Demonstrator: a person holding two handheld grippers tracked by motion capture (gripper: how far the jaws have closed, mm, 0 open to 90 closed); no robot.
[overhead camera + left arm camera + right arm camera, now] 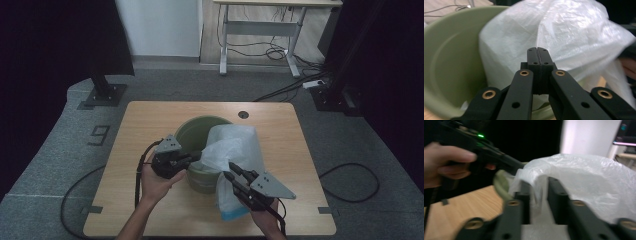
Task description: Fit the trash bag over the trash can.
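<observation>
Now we see left gripper pinched tight on white plastic bag over green bucket; right gripper parted around bag fold.

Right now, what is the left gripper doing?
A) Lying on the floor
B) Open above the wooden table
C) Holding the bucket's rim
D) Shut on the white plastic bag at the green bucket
D: in the left gripper view, the left gripper has its jaws pressed together against the white plastic bag, beside the green bucket.

green bucket on table, white plastic bag draped over it
</observation>
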